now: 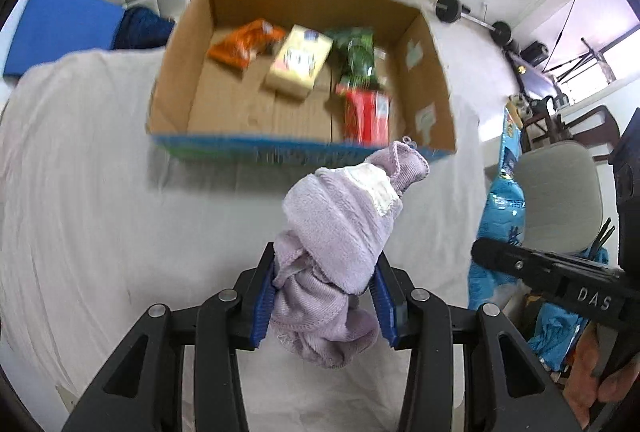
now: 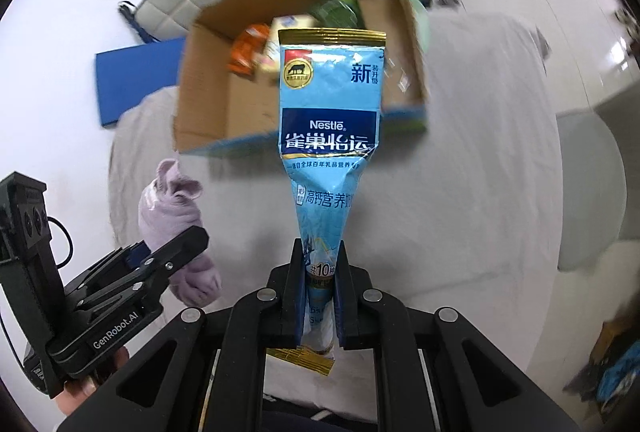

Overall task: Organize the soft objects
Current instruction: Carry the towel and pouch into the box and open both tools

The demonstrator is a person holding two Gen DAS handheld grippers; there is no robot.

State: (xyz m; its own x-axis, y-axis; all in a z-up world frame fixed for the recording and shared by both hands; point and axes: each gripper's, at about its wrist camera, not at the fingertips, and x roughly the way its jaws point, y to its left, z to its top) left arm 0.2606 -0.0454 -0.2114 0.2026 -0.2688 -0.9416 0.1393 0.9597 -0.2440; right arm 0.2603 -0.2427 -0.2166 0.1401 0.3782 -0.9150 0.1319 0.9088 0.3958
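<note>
Bunched lilac fleece cloth (image 1: 340, 256) sat clamped between the left gripper (image 1: 325, 296)'s blue pads (image 1: 262, 306), jaws closed on its lower half. The upper half stuck out past the fingertips toward 12 o'clock, unsupported, with a white sewn patch near the tip. It was held above the white-sheeted table (image 1: 80, 192), short of the open brown cardboard box with a blue printed base (image 1: 434, 80), which lay at 12 o'clock in the left wrist view.

Right gripper (image 2: 320, 296) was closed on the bottom end of a light blue Nestlé foil milk-powder pouch (image 2: 330, 100); the pouch stood up toward 12 o'clock and was pinched narrow at the jaws, its gold sealed edge below them.

Box already held an orange snack packet (image 1: 244, 44), a pale yellow carton (image 1: 300, 62), a green bag (image 1: 356, 52) and a red packet (image 1: 366, 112) (mostly back and right side; front-left floor was bare).

Risks, my read:
- Cloth grip was on loose folds only. A quick swing could let it slip or unroll and snag the box's near wall.
- Pouch was held at one end, top-heavy. It could fold over or slide out of the jaws.
- Both grippers were close side by side (left one at 8 o'clock in the right view); going for the box together could make them collide.
- Both views were motion-blurred at the box, so exact clearance over the rim was unclear.
</note>
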